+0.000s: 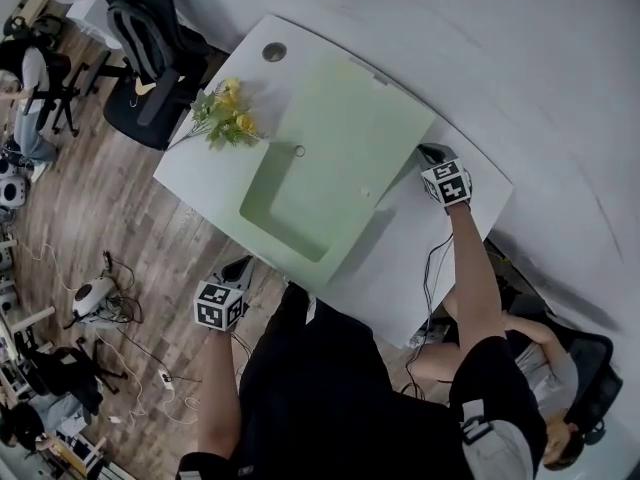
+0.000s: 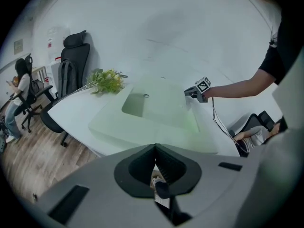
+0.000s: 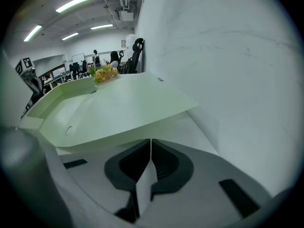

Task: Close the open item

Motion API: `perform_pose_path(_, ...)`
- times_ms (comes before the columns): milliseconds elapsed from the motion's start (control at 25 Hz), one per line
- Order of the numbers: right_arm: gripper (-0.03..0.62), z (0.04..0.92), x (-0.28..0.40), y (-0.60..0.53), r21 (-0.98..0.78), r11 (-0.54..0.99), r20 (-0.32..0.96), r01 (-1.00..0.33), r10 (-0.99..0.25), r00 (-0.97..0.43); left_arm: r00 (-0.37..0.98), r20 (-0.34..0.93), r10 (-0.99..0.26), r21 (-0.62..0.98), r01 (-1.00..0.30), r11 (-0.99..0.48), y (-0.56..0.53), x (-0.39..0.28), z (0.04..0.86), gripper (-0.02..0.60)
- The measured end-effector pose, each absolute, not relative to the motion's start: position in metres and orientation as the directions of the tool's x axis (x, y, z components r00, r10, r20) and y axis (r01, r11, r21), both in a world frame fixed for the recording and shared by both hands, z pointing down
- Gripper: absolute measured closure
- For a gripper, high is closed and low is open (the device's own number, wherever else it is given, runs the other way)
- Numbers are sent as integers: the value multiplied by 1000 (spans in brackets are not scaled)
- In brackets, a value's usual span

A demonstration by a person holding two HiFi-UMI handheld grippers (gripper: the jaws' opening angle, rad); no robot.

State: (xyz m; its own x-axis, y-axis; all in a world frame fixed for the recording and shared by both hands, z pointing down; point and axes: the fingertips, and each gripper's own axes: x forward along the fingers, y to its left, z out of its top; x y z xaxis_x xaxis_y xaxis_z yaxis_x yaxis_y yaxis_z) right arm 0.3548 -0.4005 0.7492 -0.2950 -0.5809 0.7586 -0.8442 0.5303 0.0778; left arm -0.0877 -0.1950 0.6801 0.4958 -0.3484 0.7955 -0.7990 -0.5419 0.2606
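Right claw point(image 1: 432, 156), shut and empty, is parked at the edge of the green case point(image 1: 345, 133), probably so the lid can be flipped. Left claw point(image 1: 239, 267) is held shut and empty at lower left.

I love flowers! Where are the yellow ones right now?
In the head view, the yellow flowers lie on the white table's left end, beside the pale green item, near the black chair.

A bunch of yellow artificial flowers with green leaves point(image 1: 226, 114) lay on a curved white table point(image 1: 400, 268), near a round grey cable grommet point(image 1: 274, 52). A black high-backed office chair point(image 1: 150, 48) stood just beside the table on a brown wood-plank floor point(image 1: 90, 218), where loose cables point(image 1: 130, 338) trailed. A seated person point(image 1: 30, 98) was well apart at left.
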Motion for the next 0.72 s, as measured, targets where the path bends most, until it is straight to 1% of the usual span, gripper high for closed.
perform_pose_path(200,586,747,361,-426,-74,411,691,-909,-635,-344,486,810,-328,256,-796,-548,-199,-84,693,577)
perform_pose_path(320,586,736,363,-438,-190,364,629,-912,-668,-398,489,808,-328,255,-792,-555,-202,-80,694,577)
perform_pose_path(520,586,715,351,-451,-327,428,527,-843,-658,-538,495,804,-330,256,-789,-558,-206,-79,693,577)
perform_pose_path(720,586,685,330,-452,-405,518,424,-753,-623,-657,497,804,-326,254,-783,-567,-206,-79,695,577)
